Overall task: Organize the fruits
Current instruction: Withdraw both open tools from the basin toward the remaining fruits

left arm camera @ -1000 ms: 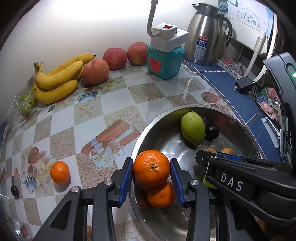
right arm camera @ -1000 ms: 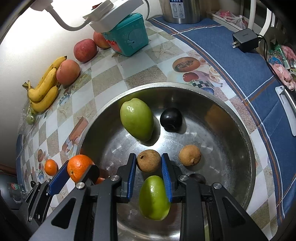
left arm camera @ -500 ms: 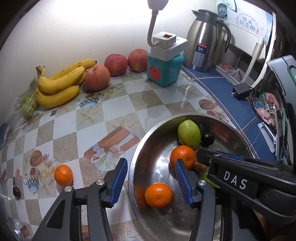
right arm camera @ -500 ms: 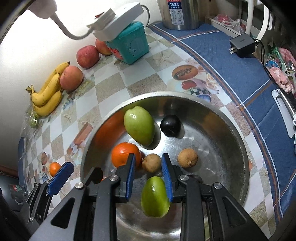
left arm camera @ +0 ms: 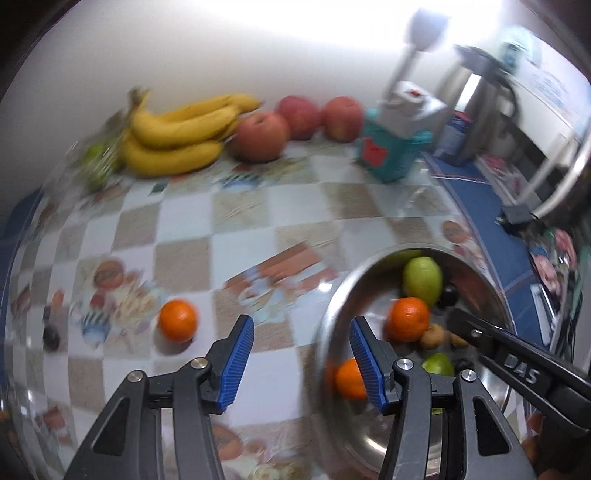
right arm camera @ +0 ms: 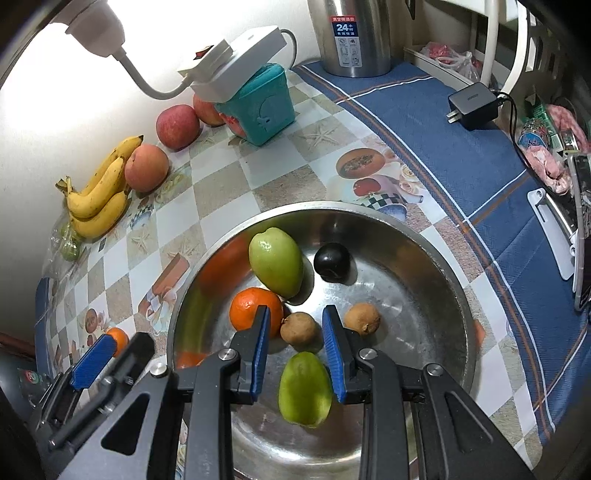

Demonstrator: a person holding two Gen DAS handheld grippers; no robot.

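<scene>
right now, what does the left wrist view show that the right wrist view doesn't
Only the left wrist view: a small dark fruit on the tablecloth, left of the loose orange.
Only the right wrist view: readable print on the flask label, and the blue pads of the right gripper.
Both: bananas, apples, the teal box, and the bowl of fruit.

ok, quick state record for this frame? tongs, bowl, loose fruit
left tongs: open, empty, above table at bowl edge
right tongs: shut, empty, over bowl
in bowl: two oranges, two green fruits, dark fruit, two brown fruits
loose on table: one orange, bananas, three apples
</scene>
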